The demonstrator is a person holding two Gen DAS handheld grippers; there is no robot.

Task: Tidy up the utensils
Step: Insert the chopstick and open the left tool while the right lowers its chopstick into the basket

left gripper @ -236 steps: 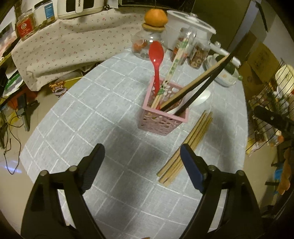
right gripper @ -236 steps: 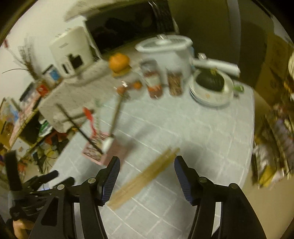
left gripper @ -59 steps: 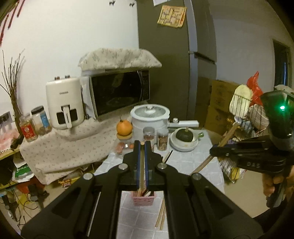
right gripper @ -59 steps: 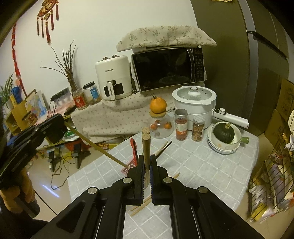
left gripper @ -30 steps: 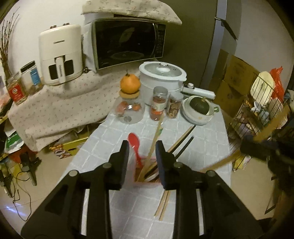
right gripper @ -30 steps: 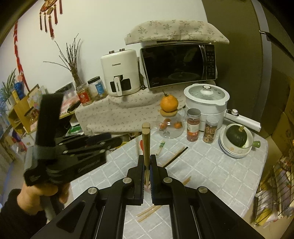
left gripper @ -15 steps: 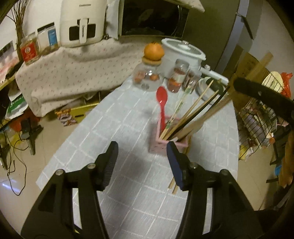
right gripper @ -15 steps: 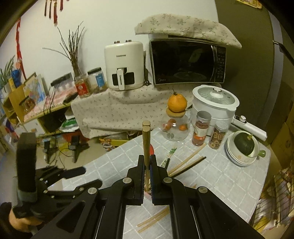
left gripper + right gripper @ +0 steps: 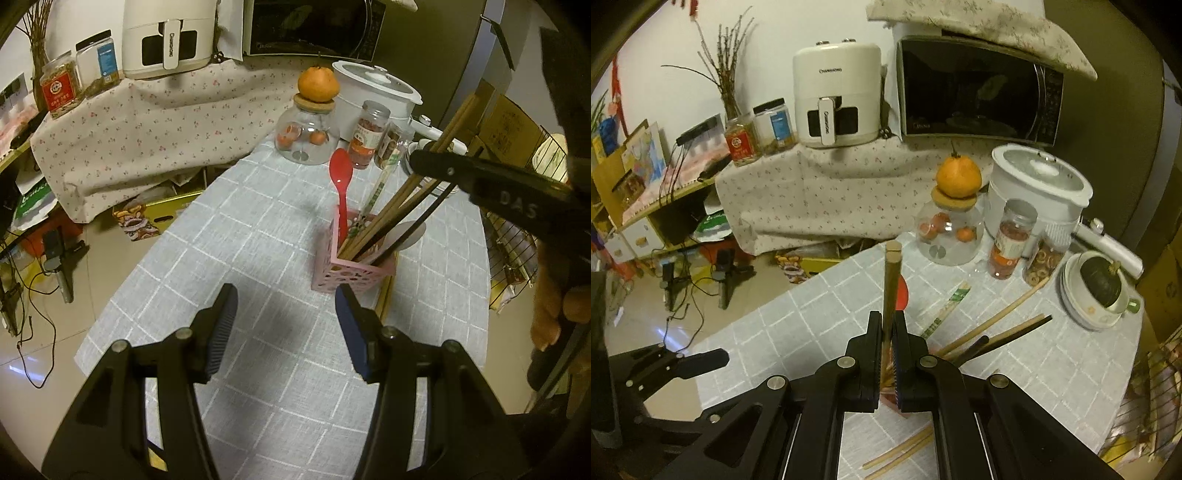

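left gripper (image 9: 284, 325): hanging over the table (image 9: 229, 258) with jaws apart, nothing between them, just short of the holder.
right gripper (image 9: 886, 354): clamping a pair of wooden chopsticks (image 9: 891, 288), jaws closed on them; "das" is showing on its arm in the left view.
holder (image 9: 351, 273): pink, perforated, standing on the checked cloth, holding a red spoon (image 9: 341, 184), a wrapped pair and several chopsticks leaning right.
loose chopsticks (image 9: 897, 454): lying on the table beside the holder.
air fryer (image 9: 836, 96): lettering on front and handle, too small to read surely.
microwave (image 9: 979, 92): small logo, unreadable.
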